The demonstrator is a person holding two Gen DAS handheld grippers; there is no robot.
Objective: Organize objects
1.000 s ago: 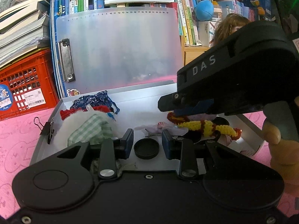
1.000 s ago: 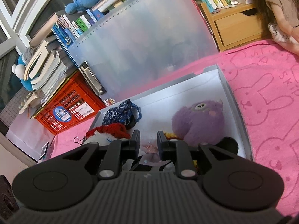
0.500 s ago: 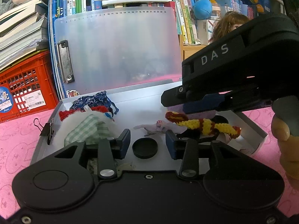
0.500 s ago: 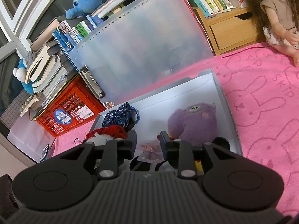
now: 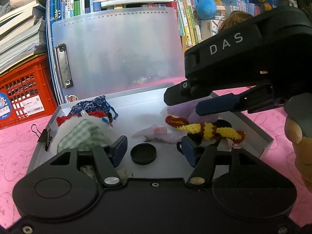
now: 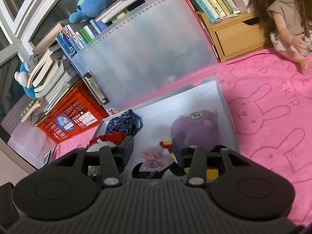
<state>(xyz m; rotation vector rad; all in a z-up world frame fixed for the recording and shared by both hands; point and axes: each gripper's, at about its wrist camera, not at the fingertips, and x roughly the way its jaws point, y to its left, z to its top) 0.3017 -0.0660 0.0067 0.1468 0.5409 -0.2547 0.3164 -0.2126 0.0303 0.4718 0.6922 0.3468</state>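
A shallow grey box [image 5: 148, 99] holds a purple plush [image 6: 195, 128], a blue patterned pouch [image 5: 91, 107], a white plush with a red hat and green check cloth [image 5: 81, 132], a yellow and red crocheted toy [image 5: 204, 128], a pale pink wrapped item [image 5: 159, 132] and a black round cap [image 5: 143, 154]. My left gripper [image 5: 154, 150] hovers over the box's near end; its jaws are opening, the cap lying on the floor below the gap, untouched. My right gripper [image 6: 153, 150] hangs above the crocheted toy and pink item, jaws opening, nothing between them.
A frosted clipboard case [image 5: 117, 54] stands upright behind the box. A red crate [image 5: 21, 89] and stacked books sit at the left. A binder clip [image 5: 46, 136] grips the box's left wall. A doll [image 6: 286, 19] and wooden drawer [image 6: 234, 37] stand at the far right on the pink cloth [image 6: 273, 107].
Both grippers' jaws have spread from nearly shut to clearly apart. The right gripper has drawn slightly up and back from the crocheted toy. The objects in the box lie as before.
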